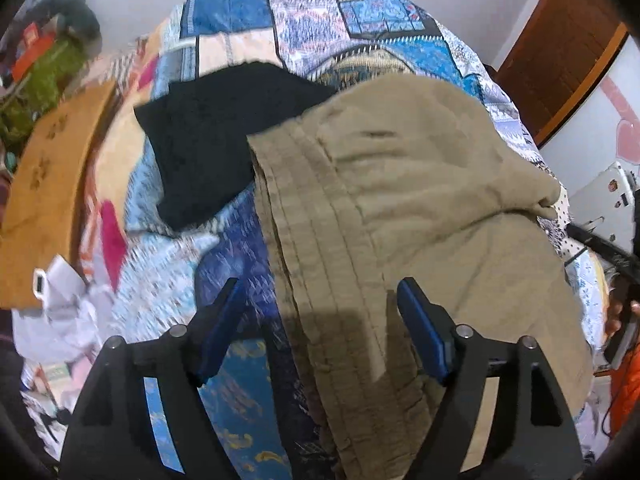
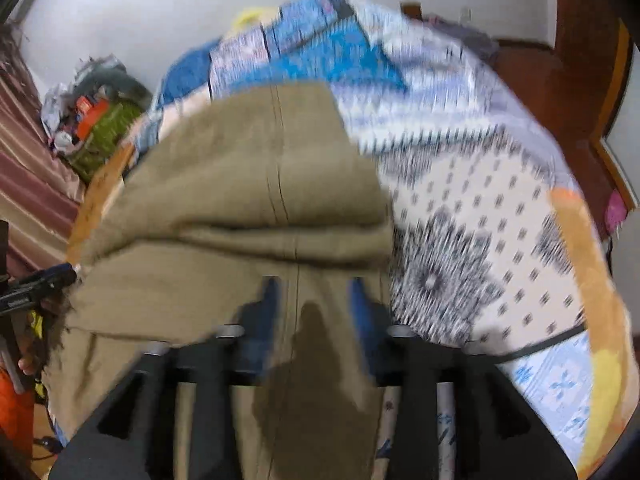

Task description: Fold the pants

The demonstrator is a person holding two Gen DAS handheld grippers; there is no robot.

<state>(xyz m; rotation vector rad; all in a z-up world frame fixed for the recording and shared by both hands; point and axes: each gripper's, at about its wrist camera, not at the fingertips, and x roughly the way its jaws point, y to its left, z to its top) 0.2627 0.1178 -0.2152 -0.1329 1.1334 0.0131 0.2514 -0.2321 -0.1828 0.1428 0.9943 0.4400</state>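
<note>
Khaki pants (image 1: 400, 200) lie on the patterned bedspread (image 1: 320, 32), directly under both grippers. Nearest, the left gripper (image 1: 320, 308) hangs spread above the waistband edge, pinching nothing; the right gripper (image 2: 314, 300) is likewise parted over the cloth, its pads clear of it. One fold looks made: a doubled layer crosses the pants' middle. Judging by the bulk, another fold and some smoothing remain. Beyond lies a dark garment (image 1: 212, 140).

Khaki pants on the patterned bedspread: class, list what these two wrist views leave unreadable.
- Khaki pants: left wrist view, lower end cut off by frame edge.
- Black folded garment: its right part hidden under the pants.
- Patterned bedspread: right wrist view, print smeared by motion blur.
</note>
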